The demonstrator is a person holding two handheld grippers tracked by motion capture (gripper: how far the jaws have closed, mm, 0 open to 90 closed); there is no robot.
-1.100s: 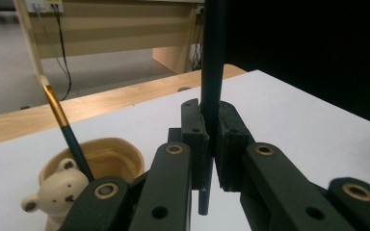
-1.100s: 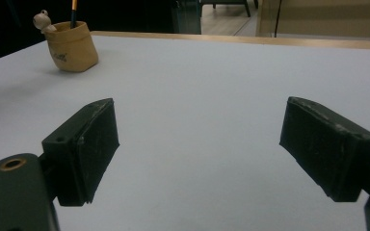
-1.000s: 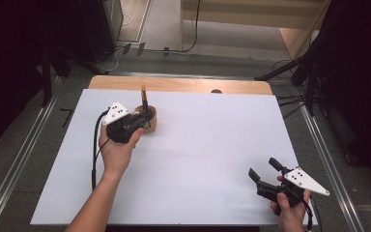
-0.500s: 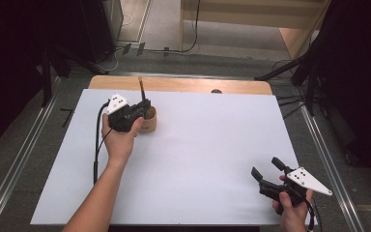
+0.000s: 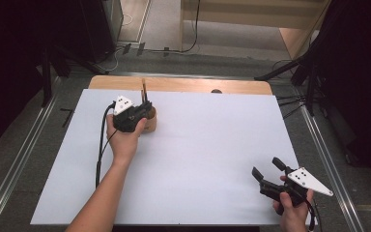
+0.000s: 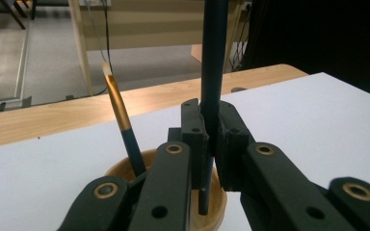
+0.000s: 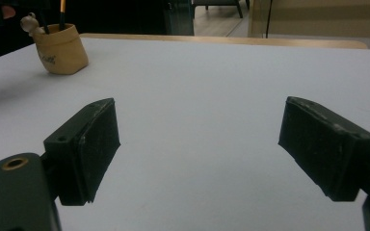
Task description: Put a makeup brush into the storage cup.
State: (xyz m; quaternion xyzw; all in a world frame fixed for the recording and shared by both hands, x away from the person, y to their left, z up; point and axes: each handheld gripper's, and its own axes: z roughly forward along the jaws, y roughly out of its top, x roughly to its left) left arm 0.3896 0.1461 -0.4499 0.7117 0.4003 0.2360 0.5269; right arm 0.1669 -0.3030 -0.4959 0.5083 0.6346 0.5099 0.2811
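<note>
one faint unreadable mark on tan cup point(image 7: 60, 48).

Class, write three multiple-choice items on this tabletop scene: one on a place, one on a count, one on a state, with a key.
1. Where does the tan cup stand on the white table?
A. near the far left
B. in the near right corner
C. in the middle

2. How many brushes are at the cup?
A. one
B. two
C. four

3. How is the right gripper?
A. shut on a brush
B. open, nothing between its fingers
C. shut on the cup

Key: 1 A, the high view shows it by the far edge on the left. 2 B, a gold-banded brush leans inside while the left gripper clamps a dark brush over it. 3 B, its fingers stand apart over bare table.
</note>
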